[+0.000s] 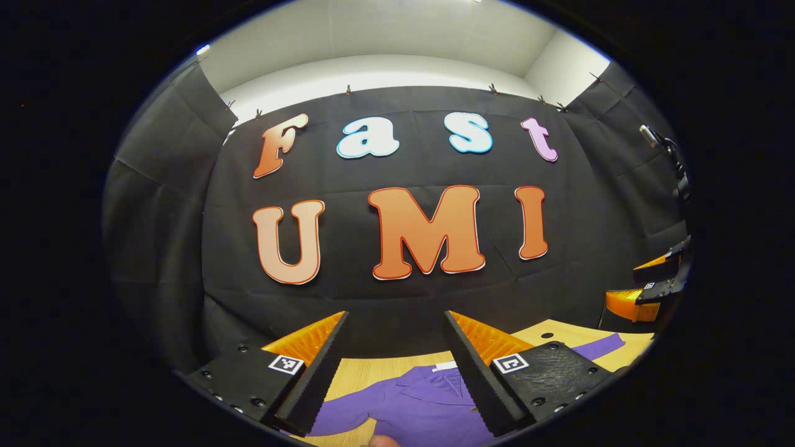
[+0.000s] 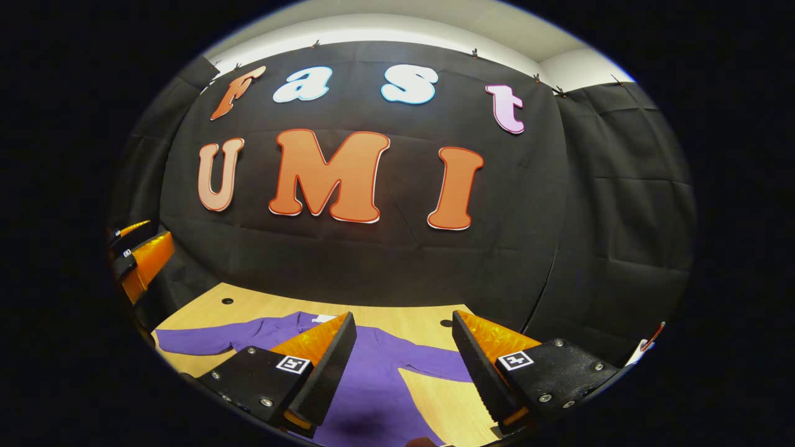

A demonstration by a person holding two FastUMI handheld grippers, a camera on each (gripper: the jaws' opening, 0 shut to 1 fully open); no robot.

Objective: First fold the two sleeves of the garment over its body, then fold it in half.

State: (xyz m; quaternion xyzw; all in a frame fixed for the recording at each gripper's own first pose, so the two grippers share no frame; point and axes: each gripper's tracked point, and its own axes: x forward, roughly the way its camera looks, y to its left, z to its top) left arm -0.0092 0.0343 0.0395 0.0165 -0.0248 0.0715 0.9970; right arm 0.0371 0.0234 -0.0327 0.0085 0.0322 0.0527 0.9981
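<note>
Purple collared garment (image 1: 428, 403) lies flat on the wooden table (image 1: 372, 372), sleeves spread toward nine and three o'clock. Left gripper (image 1: 394, 372) hangs above it, fingers spread apart. Right gripper (image 2: 404, 372) likewise hangs spread, holding nothing.

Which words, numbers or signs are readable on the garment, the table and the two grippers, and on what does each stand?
No readable words or numbers.
White tag on the purple garment collar: too small to read.
Square markers on the left gripper and right gripper: coded patterns, no letters.
</note>
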